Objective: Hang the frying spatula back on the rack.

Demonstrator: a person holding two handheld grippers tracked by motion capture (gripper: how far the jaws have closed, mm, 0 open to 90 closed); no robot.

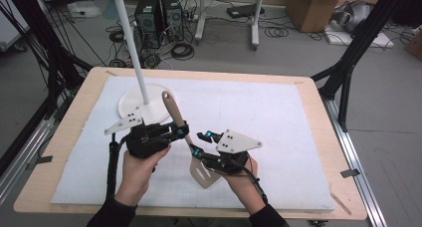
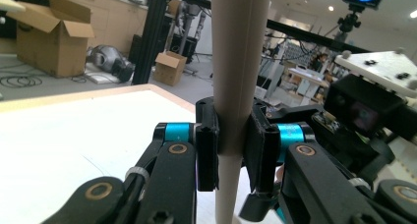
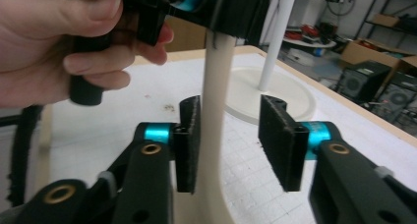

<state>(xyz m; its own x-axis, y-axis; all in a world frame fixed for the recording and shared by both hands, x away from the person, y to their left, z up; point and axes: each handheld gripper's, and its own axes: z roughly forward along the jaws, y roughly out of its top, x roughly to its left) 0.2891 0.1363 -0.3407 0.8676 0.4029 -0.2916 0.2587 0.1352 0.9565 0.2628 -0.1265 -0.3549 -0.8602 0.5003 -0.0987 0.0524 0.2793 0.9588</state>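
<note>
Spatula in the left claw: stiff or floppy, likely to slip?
The spatula probably stays stiff: its handle runs straight past the left claw. Smooth round handle may twist between the flat pads. The slotted blade end hangs low, so it looks bottom-heavy.

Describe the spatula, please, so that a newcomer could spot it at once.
On the white mat covering the wooden table, look between the two grippers. The beige spatula stands tilted there, clamped in the left gripper. Unlike the white pole stand behind, it has a slotted blade.

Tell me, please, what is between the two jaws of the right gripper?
The beige spatula's handle passes between them. In the right gripper view it lies against one jaw, a clear gap to the other, so the right gripper is open.
</note>
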